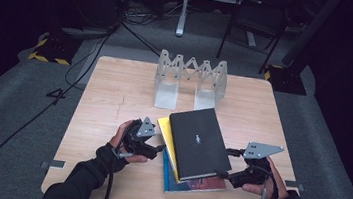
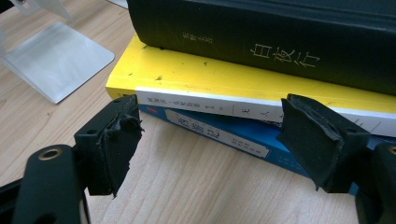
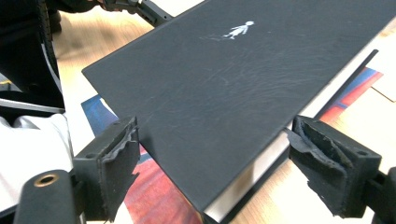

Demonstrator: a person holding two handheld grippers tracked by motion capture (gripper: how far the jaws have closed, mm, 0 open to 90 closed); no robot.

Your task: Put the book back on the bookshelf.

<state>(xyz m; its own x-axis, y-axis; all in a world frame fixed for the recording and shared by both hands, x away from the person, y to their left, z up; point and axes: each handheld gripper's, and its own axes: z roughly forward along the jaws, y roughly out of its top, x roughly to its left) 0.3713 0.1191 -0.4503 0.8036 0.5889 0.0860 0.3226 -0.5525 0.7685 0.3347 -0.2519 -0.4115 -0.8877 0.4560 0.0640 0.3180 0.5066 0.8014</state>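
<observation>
Two jaws: my right gripper [image 3: 212, 175] gapes astride the black book [image 1: 199, 142], unclamped; left gripper [image 2: 219, 140] released.
Advice: clamp squarely on its corner at the counter's near edge.

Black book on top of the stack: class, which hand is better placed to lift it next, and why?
Probably the right. The right claw stands open astride the black book's near corner. The left claw is open too, but faces the yellow book and blue book underneath.

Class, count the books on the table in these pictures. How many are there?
3, in one stack: black book on top, yellow book beneath it, blue book at the bottom. Others could lie hidden underneath.
</observation>
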